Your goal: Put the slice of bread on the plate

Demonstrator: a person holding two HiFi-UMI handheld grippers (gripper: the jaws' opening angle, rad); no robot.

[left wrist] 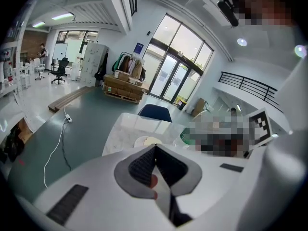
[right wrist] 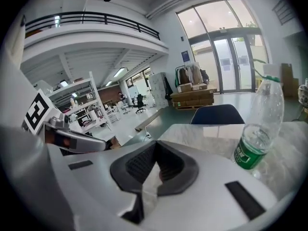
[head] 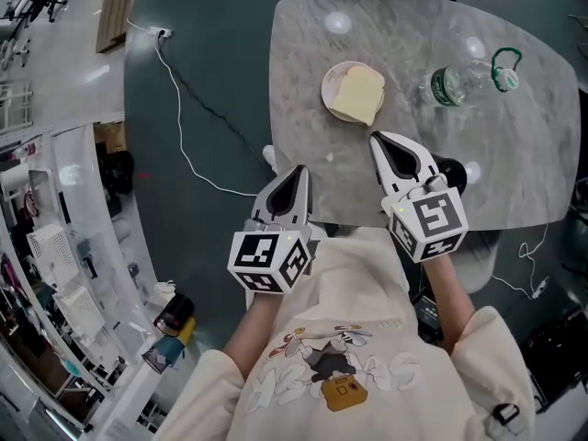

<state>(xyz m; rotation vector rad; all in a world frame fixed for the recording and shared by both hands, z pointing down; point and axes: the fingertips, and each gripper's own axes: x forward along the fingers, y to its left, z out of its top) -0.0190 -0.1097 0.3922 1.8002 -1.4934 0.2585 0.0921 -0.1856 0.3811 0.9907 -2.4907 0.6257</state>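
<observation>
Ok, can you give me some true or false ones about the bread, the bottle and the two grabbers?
1. The slice of bread lies on the plate. True.
2. The right gripper is holding the bread. False: its jaws are together with nothing between them, and it is apart from the bread.
3. The bottle has a green label. True.
4. The bottle is on the floor. False: it stands on the table, to the right of the plate in the head view.
5. The left gripper is wide open. False: its jaws are together and empty.
</observation>
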